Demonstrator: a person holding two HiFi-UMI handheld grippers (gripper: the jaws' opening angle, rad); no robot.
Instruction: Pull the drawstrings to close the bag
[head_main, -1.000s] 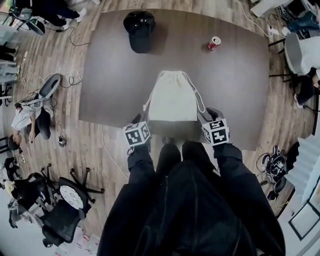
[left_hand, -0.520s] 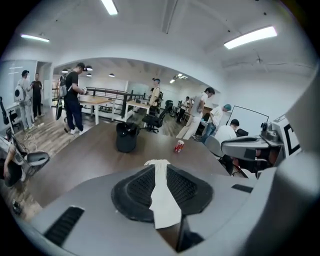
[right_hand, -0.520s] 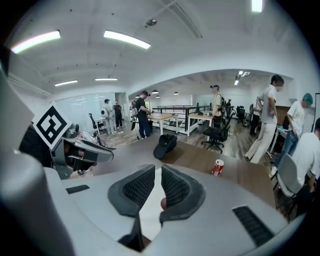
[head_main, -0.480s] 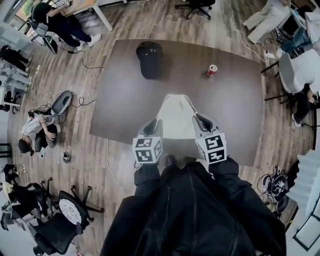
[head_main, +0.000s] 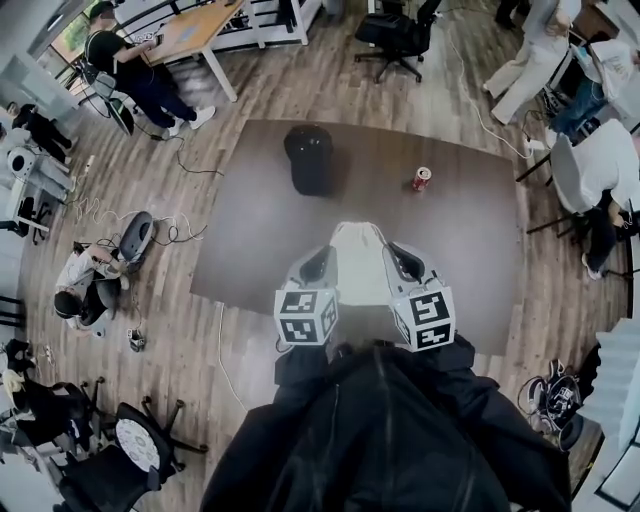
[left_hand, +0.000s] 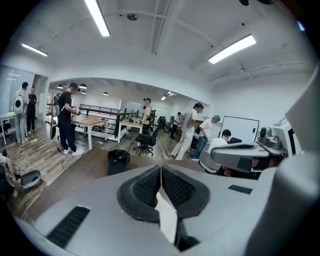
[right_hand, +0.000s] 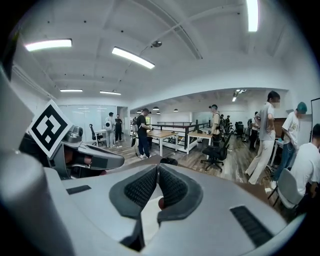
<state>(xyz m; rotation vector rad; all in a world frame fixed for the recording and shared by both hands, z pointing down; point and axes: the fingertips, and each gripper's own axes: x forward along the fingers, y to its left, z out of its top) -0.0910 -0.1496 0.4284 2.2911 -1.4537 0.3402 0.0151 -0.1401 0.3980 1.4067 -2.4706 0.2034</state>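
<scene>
At frame centre, the white drawstring bag (head_main: 358, 265) lies between the left gripper (head_main: 318, 262) and right gripper (head_main: 402, 260), whose jaws have just closed, pinching its cloth.

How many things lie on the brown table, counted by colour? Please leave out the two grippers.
White: 1, the drawstring bag
Black: 1, a dark item at the far side
Red: 1, the can
Total: 3
</scene>
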